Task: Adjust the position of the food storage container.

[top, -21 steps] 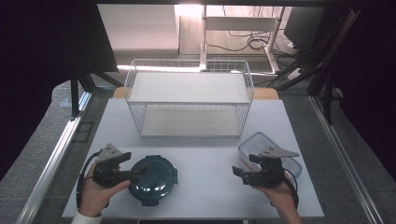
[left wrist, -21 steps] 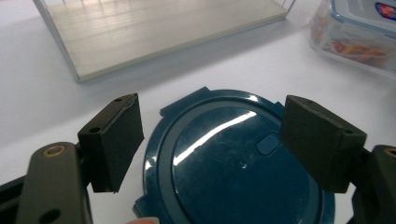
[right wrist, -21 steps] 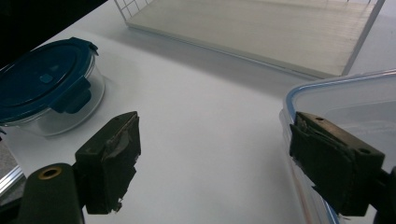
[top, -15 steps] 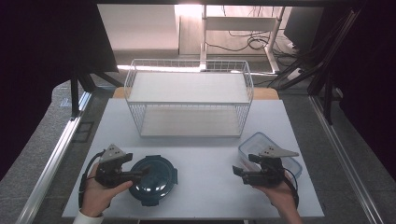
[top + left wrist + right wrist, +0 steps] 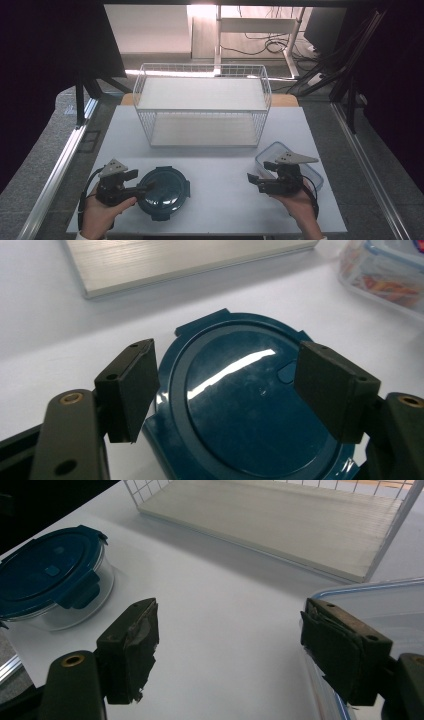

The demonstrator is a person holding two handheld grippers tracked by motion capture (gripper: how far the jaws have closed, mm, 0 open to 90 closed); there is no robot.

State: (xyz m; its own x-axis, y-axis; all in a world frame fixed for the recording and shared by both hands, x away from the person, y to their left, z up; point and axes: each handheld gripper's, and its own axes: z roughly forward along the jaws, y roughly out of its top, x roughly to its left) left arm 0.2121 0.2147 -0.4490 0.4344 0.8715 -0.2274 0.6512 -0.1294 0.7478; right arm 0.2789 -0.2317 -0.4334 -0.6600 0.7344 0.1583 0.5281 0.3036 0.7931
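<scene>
At near left my left tongs (image 5: 141, 182) sit released over the round teal-lidded container (image 5: 163, 192); right tongs (image 5: 256, 178) released beside the clear rectangular container (image 5: 265, 157).

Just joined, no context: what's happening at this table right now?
A person holds a two-jaw gripper in each hand at a white table. The left gripper is open, its jaws on either side of a round glass container with a dark blue lid, not yet closed on it. The right gripper is also open, holding nothing, right by a clear rectangular container with a blue-edged lid. A white wire rack stands behind both.
</scene>
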